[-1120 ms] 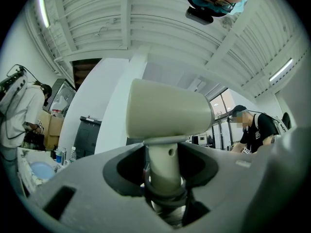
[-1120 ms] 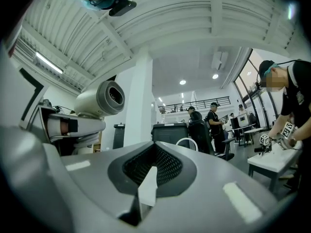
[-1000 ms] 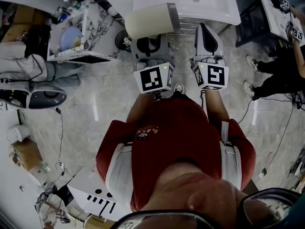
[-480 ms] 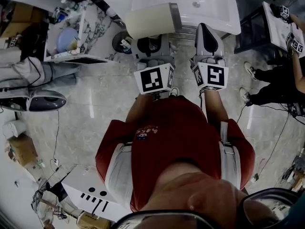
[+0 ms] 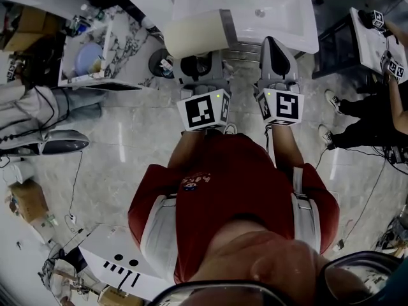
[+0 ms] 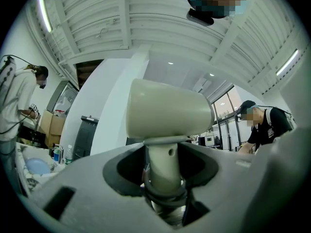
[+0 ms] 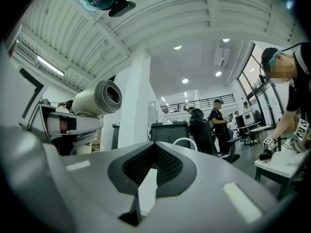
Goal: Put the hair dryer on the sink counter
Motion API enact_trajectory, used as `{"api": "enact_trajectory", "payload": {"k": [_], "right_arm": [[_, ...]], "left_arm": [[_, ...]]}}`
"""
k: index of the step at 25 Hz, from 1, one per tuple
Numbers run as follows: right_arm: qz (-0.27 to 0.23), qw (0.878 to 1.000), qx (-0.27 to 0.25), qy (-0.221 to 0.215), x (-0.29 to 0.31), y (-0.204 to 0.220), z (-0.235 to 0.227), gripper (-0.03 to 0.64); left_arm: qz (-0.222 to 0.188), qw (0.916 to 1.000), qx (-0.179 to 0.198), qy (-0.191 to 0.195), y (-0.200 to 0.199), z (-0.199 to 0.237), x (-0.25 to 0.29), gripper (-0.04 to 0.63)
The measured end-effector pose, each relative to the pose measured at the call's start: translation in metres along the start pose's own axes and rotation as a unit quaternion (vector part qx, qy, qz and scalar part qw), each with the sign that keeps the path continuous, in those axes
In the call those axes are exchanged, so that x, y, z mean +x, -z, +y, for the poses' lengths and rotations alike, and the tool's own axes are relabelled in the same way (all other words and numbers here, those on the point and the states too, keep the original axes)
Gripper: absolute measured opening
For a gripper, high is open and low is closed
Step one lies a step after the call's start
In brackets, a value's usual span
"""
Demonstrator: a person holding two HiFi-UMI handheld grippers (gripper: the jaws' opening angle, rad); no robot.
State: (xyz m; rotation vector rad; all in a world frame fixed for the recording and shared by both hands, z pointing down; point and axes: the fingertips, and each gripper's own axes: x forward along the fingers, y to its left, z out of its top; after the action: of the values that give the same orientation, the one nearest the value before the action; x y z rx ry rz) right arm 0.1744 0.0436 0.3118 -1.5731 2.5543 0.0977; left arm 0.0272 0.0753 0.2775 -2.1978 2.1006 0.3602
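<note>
Gripping the hair dryer (image 5: 194, 34) by its handle in the left gripper (image 5: 203, 65), fingers fairly wide but pressed on it, body upright at the sink worktop (image 5: 306, 40) edge, probably for setting down. Right gripper (image 5: 277, 43) alongside, fingers together, empty

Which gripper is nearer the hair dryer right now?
Left. The left gripper grips the hair dryer by its handle; the right gripper hangs off to its right, not touching it.

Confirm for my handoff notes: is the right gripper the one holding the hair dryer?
No: the left gripper clamps the hair dryer by its handle.
</note>
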Motion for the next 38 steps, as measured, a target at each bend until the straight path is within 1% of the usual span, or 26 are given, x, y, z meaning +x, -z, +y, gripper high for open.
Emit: {"api": "enact_trajectory", "payload": {"k": [4, 10, 18, 24, 38], "right_arm": [[0.0, 1.0, -0.001, 0.0, -0.004, -0.003, -0.006, 0.002], [-0.004, 1.0, -0.005, -0.001, 0.0, -0.003, -0.005, 0.002], [-0.013, 1.0, -0.013, 0.007, 0.022, 0.0, -0.008, 0.002], [-0.017, 1.0, -0.014, 0.007, 0.051, 0.004, -0.006, 0.002], [-0.004, 1.0, -0.012, 0.008, 0.145, 0.025, 0.007, 0.002]], "left_arm": [[0.0, 1.0, -0.003, -0.002, -0.002, -0.004, 0.0, 0.189], [-0.01, 0.9999, -0.006, 0.0, -0.005, -0.002, 0.005, 0.189], [-0.021, 0.9997, -0.005, 0.012, -0.002, 0.007, 0.028, 0.189], [-0.024, 0.9996, -0.003, 0.017, 0.0, 0.02, 0.053, 0.189], [-0.012, 0.9997, -0.005, 0.021, 0.018, 0.075, 0.129, 0.187]]}}
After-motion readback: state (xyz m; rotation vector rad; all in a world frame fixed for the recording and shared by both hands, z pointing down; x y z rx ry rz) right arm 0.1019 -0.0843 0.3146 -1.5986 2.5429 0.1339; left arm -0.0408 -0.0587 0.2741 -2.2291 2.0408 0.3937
